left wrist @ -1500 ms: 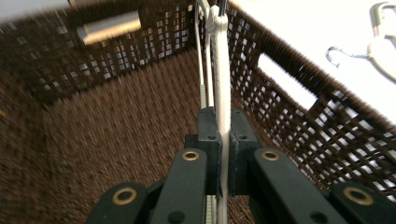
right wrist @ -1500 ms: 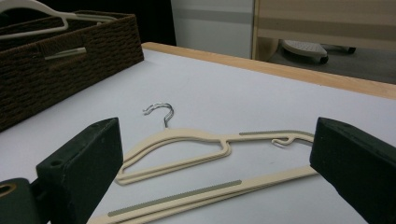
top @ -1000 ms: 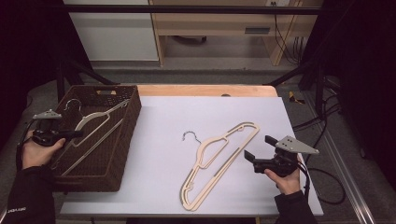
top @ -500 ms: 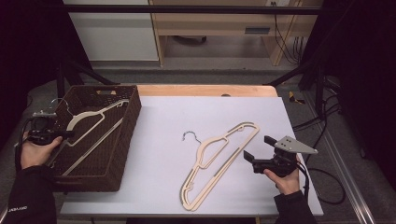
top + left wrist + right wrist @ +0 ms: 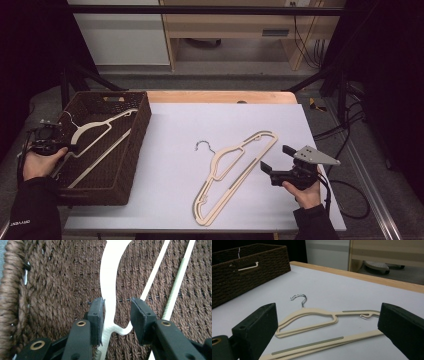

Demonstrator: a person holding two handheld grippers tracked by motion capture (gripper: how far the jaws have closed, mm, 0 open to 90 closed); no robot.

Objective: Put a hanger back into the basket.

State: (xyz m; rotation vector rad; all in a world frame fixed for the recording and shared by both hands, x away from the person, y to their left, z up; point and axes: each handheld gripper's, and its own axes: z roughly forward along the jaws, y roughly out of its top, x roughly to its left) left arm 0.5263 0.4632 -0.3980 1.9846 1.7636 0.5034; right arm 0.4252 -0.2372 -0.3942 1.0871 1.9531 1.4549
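Wicker basket [image 5: 131, 165] held cream hanger [image 5: 95, 129]; left gripper [image 5: 117, 315] fingers just been opening, released, hanger arm between them, touching one pad. Risk: withdrawal snagged hanger, dragged it out. Right gripper [image 5: 274, 160] fingers spread wide, stacked hangers [image 5: 235, 172] on worktop [image 5: 175, 165] just ahead, ungrasped.

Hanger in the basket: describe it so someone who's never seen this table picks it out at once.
Find the dark woven basket at the table's left end. The cream hanger lies inside it, between the slightly open jaws of the left gripper. Unlike the other cream hanger, which lies on the white tabletop, this one sits on brown wicker.
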